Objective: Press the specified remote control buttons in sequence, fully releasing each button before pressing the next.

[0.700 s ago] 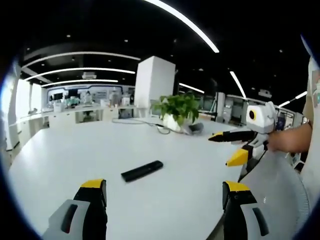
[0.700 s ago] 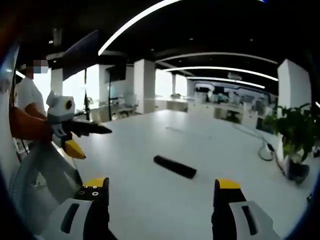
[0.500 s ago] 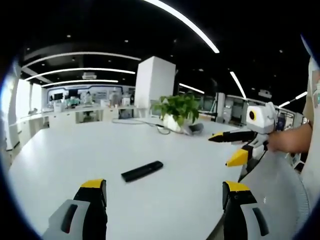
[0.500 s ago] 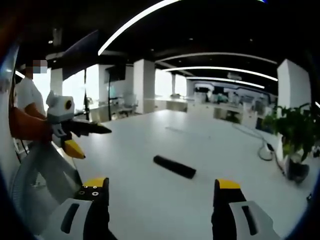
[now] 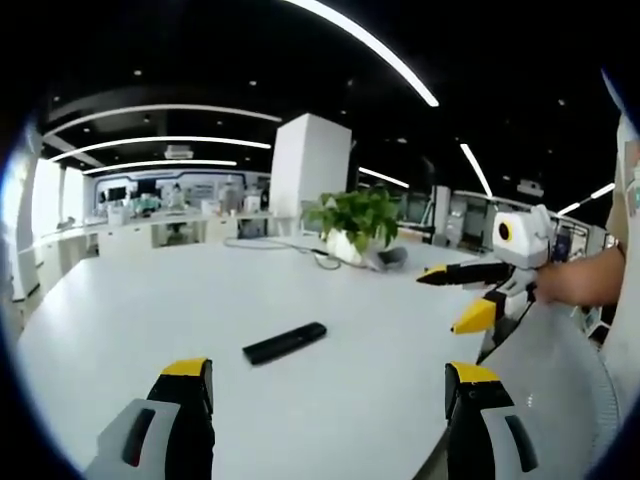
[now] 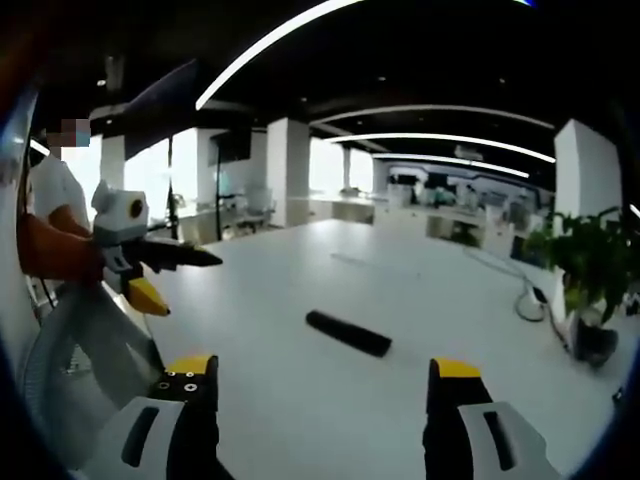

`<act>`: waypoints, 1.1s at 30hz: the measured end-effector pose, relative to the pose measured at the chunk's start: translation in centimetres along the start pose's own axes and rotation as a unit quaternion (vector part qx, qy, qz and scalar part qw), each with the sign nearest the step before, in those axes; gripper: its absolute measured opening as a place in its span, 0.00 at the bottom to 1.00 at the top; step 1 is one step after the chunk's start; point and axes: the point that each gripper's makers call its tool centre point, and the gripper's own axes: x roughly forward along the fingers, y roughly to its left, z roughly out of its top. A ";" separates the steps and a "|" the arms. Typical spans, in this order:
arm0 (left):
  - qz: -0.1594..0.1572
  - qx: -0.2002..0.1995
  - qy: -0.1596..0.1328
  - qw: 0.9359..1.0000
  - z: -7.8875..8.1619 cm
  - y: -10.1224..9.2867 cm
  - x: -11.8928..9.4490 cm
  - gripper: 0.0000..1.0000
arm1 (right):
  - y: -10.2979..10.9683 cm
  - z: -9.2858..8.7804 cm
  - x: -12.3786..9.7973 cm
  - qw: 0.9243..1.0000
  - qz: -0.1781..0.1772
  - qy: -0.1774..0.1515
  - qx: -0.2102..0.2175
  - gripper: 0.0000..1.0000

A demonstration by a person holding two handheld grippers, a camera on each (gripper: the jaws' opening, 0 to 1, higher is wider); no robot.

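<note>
**Remote control lying untouched, both grippers released**

Remote control, a slim black bar-shaped plastic unit (image 5: 285,342), is lying flat on the wide white tabletop (image 5: 120,310), well apart from both tools. In the right gripper view the same remote (image 6: 348,333) is resting ahead of the jaws, angled across the surface.

Left gripper (image 5: 330,385) is hovering above the near table edge with its yellow-tipped black jaws standing wide apart, gripping nothing. Right gripper (image 6: 325,380) is hovering likewise, jaws spread and empty.

In the left gripper view, the right gripper (image 5: 480,290) is entering from the right, held by a person's hand (image 5: 575,280). In the right gripper view, the left gripper (image 6: 165,270) is entering from the left.

A leafy green potted plant (image 5: 357,222) is standing at the far side of the table, beyond the remote, with a thin cable (image 5: 270,243) lying beside it.
</note>
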 end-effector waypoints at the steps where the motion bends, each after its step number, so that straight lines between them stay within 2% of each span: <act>1: 0.000 0.001 0.000 1.000 0.0 0.0 0.0 1.00 | 0.0 0.0 0.0 1.000 0.000 -0.001 0.000 0.84; 33: -0.002 0.005 0.009 1.000 -0.3 -0.1 0.2 1.00 | 0.0 0.1 0.1 1.000 0.003 -0.003 0.002 0.83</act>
